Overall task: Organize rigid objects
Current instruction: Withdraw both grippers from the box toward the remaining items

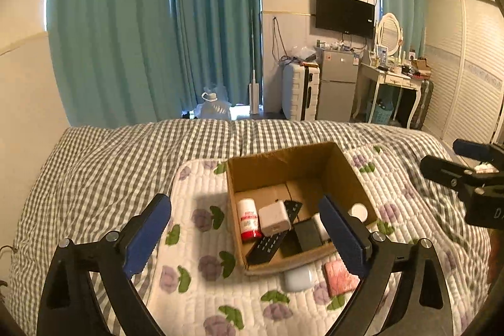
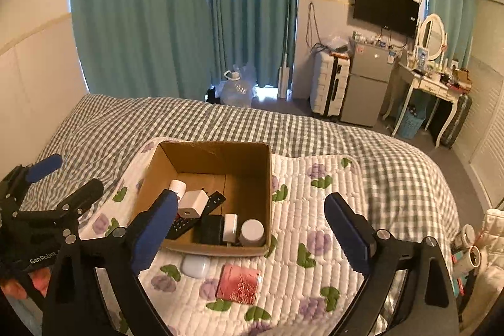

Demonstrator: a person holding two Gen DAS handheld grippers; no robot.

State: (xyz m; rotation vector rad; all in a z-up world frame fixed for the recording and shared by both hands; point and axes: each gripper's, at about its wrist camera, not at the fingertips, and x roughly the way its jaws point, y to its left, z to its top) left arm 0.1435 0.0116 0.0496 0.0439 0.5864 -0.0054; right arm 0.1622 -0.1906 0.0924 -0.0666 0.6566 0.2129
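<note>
An open cardboard box [image 1: 349, 175] [image 2: 217, 151] stands on a flowered quilted mat on the bed. In it lie a white bottle with a red label [image 1: 249, 219], a white charger cube [image 1: 274, 219] [image 2: 192, 203], a black remote [image 1: 271, 244] [image 2: 189, 221], a black block [image 1: 308, 235] [image 2: 208, 229], a white adapter [image 2: 230, 227] and a white round jar [image 2: 252, 232]. In front of the box lie a white earbud case [image 1: 297, 278] [image 2: 196, 266] and a pink foil packet [image 1: 340, 277] [image 2: 239, 284]. My left gripper [image 1: 245, 232] is open and empty above the box's near edge. My right gripper [image 2: 252, 229] is open and empty.
The flowered mat [image 1: 201, 188] [image 2: 318, 210] lies on a grey checked bedspread [image 1: 110, 153] [image 2: 378, 153]. The right gripper shows at the right edge of the left wrist view [image 1: 466, 175]; the left gripper shows at the left of the right wrist view [image 2: 47, 194]. Beyond the bed stand a suitcase, fridge and dressing table.
</note>
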